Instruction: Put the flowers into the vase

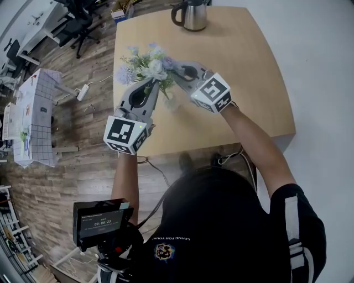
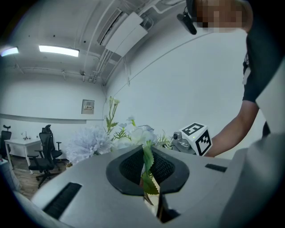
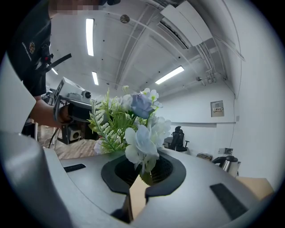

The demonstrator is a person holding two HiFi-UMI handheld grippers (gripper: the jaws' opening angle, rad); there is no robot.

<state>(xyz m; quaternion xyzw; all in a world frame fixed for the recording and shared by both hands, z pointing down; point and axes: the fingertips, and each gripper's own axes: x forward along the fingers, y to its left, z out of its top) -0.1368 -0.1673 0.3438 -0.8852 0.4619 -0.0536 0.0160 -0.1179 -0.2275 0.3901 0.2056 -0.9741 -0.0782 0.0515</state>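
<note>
Both are clamped on the flowers (image 1: 148,66): left hand-held gripper (image 2: 151,196) on a serrated green leaf (image 2: 148,162), right hand-held gripper (image 3: 140,180) beneath pale blue-white blossoms (image 3: 141,142).

Pale blue-white flowers (image 1: 149,67), upright, bunched

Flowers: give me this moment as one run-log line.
left gripper: shut on flowers | right gripper: shut on flowers | flowers: held over table | kettle: far table edge
</note>
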